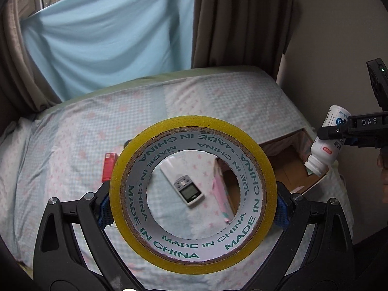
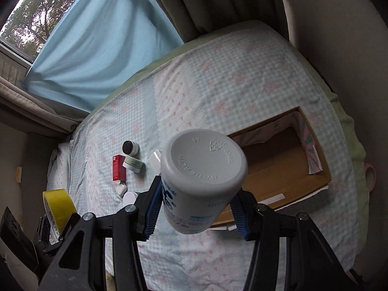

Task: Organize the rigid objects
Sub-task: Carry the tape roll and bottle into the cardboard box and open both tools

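My left gripper [image 1: 192,209] is shut on a yellow tape roll [image 1: 262,169], held above the bed; the roll also shows in the right wrist view [image 2: 59,205]. My right gripper [image 2: 195,214] is shut on a white pill bottle [image 2: 203,167], its base toward the camera; in the left wrist view the bottle [image 1: 325,145] hangs cap-down over the open cardboard box [image 1: 288,167], which also shows in the right wrist view [image 2: 274,167]. A white remote [image 1: 184,181] lies on the bed, seen through the roll.
On the checked bedsheet [image 2: 218,84] lie a red box [image 2: 118,167], a dark-lidded jar [image 2: 131,148], a green-lidded jar [image 2: 133,163] and small white items [image 2: 126,192]. Curtains and a window stand behind; a wall is at right.
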A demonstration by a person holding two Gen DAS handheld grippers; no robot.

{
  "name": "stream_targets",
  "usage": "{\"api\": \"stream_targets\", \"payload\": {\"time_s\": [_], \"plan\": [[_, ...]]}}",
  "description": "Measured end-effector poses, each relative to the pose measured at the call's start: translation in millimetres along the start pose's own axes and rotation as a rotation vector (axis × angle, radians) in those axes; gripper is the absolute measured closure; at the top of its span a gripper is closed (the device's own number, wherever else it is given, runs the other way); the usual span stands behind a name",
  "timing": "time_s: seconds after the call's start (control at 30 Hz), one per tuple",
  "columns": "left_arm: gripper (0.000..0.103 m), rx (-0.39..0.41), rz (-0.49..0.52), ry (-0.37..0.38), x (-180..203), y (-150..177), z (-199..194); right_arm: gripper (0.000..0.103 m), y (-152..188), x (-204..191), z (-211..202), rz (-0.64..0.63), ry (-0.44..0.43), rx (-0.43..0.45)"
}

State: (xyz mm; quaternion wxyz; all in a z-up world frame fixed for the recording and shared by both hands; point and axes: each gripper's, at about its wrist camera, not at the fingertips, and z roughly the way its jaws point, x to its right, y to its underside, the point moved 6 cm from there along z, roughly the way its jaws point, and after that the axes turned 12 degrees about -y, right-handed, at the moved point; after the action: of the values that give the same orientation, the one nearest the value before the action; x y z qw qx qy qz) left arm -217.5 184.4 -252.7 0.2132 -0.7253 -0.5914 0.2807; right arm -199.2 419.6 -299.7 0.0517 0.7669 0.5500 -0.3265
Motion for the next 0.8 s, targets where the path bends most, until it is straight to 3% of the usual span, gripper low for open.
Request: {"api": "stream_targets", "payload": {"time_s": [0.2,0.4,0.63,0.8], "plan": [[0.007,-0.064,0.036,0.035,90.5,-3.6,29.1,0.055,-6.2,74.4,-10.7,0.022,0.029,-0.053],[0.007,-0.177,0.096,0.043,147.5,6.3,79.5,0.055,-15.2,129.1,2.4,0.103,-0.016,-0.08],[0.007,-0.337,0.16,0.031,192.4,35.8,152.5,0.057,-19.2,151.3,45.6,0.159,-0.091,-0.153],[0.007,-0.412,0.222,0.014,205.9,63.0,192.8,0.057,-14.6,160.3,95.1,0.143,-0.089,-0.245]]}}
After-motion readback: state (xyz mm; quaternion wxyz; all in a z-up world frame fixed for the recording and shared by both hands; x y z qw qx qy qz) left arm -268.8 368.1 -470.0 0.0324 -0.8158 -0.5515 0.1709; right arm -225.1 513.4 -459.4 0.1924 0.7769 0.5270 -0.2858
